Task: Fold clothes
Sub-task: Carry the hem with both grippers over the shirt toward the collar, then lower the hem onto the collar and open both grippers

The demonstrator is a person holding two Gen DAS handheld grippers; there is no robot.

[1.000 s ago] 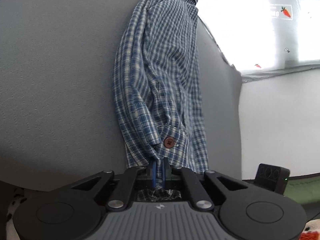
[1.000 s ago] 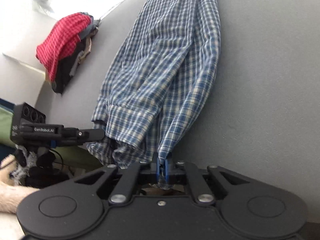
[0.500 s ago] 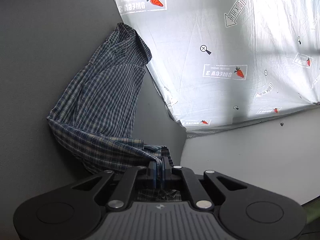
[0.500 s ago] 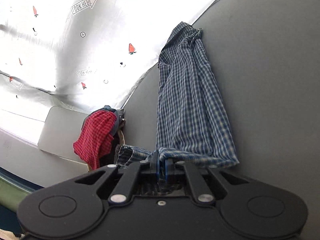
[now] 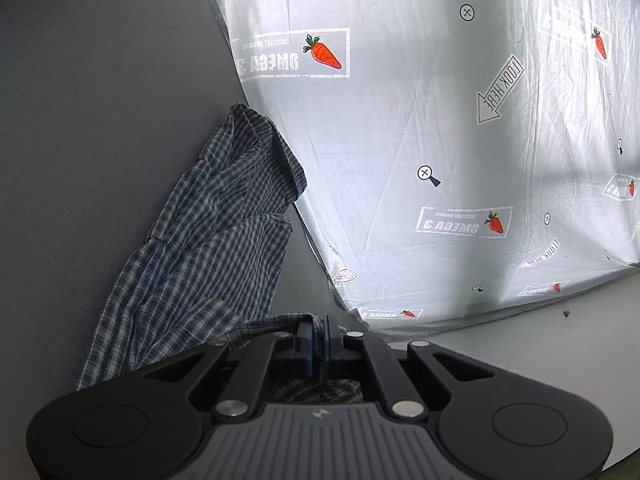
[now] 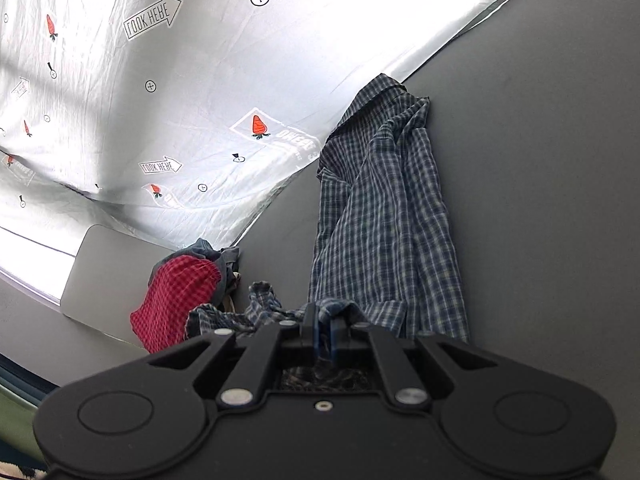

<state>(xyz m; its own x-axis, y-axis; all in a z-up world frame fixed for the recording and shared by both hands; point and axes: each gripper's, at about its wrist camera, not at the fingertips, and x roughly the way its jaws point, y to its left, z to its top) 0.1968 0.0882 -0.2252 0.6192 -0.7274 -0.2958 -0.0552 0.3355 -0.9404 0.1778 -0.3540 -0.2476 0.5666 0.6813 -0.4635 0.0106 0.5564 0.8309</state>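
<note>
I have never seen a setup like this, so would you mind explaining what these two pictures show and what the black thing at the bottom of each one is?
There is no robot here: a person holds a two-finger gripper in each hand, and a fisheye camera on each one looks forward along its fingers. The black shape at the bottom of each picture is that tool itself.

One picture comes from the left gripper, the other from the right gripper. Both are shut on the near end of the same blue checked shirt, which stretches away across a grey table. The shirt's far end reaches the table's far edge.

In the right view, a pile of clothes with a red checked piece on top sits at the table's edge, left of the shirt. Behind the table hangs a pale sheet printed with carrots and arrows.
</note>
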